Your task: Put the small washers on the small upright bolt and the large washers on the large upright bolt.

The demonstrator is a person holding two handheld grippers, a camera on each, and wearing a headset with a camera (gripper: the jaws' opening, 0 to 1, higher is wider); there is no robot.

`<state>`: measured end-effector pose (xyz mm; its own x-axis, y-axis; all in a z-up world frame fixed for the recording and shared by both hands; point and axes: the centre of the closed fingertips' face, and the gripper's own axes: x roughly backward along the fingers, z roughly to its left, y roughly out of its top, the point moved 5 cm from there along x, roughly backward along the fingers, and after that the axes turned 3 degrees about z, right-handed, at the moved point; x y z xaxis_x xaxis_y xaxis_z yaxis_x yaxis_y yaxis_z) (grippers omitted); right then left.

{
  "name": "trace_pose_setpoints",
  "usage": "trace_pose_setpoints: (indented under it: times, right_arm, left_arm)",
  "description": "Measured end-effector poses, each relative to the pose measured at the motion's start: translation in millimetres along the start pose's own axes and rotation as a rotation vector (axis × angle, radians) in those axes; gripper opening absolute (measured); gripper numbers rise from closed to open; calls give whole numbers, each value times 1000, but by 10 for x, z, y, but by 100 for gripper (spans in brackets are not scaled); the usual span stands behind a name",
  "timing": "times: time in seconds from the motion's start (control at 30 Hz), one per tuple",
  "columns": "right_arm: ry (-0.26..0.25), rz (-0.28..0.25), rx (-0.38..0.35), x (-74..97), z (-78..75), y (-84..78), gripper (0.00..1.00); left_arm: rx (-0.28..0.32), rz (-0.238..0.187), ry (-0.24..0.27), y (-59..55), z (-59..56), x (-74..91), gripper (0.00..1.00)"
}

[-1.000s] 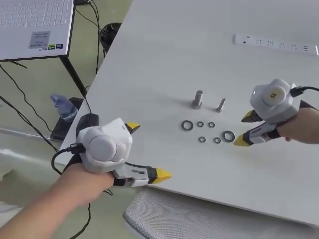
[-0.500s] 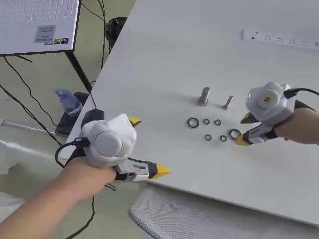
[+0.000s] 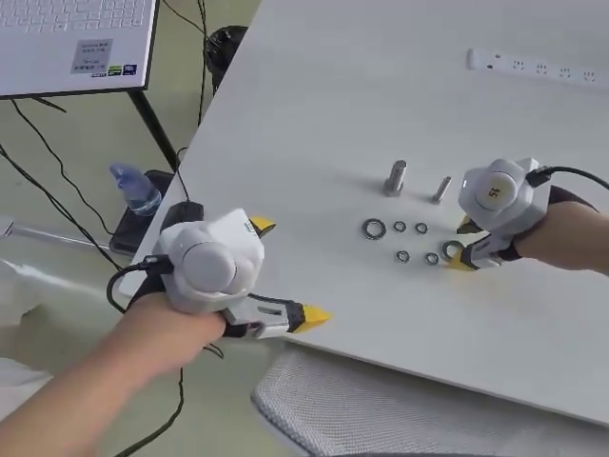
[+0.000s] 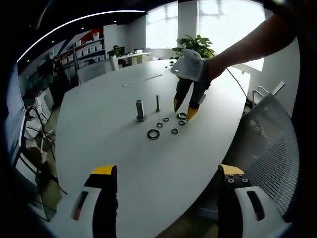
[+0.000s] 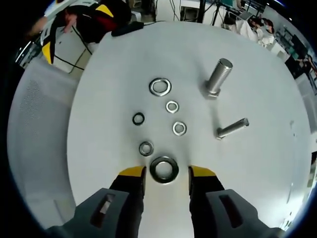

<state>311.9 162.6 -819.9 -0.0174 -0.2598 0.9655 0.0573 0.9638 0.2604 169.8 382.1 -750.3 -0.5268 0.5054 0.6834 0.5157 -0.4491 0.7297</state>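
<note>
My right gripper (image 5: pixel 165 173) holds its jaws part-open astride a large washer (image 5: pixel 164 169), not yet pinching it. My left gripper (image 4: pixel 167 170) hangs wide and empty, well short of the parts. Squeezing could, I judge, skid the thin washer into the small washer (image 5: pixel 145 148) just outside the left jaw. The right gripper view shows the gaps either side, which the gripper's body hides in the head view.

- Plain white bench (image 3: pixel 314 95).
- Shiny silver washers (image 5: pixel 160 87) and bolts (image 5: pixel 218 77).
- Yellow tips, white bodies on left tool (image 3: pixel 287 270) and right tool (image 3: pixel 461 245).
- Grey mesh chair (image 3: pixel 381 409) beside bench.
</note>
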Motion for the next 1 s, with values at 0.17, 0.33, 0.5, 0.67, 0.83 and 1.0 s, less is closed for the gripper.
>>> trace_pose_setpoints:
  times: [0.17, 0.33, 0.5, 0.67, 0.83, 1.0]
  right_arm:
    - [6, -7, 24, 4, 18, -8, 34]
    - [3, 7, 12, 10, 10, -9, 34]
    - [6, 57, 33, 7, 7, 21, 33]
    - [8, 162, 65, 4, 9, 45, 29]
    - [7, 188, 60, -4, -1, 68, 26]
    - [3, 198, 52, 6, 2, 60, 24]
  left_arm:
    - [-5, 15, -18, -49, -60, -3, 83]
    - [6, -11, -12, -5, -51, 17, 78]
    - [1, 9, -22, -24, -69, -13, 78]
    - [9, -21, -24, 43, -49, 10, 78]
    - [-4, -22, -21, 62, -34, 13, 77]
    - [-3, -17, -27, 27, -86, 26, 76]
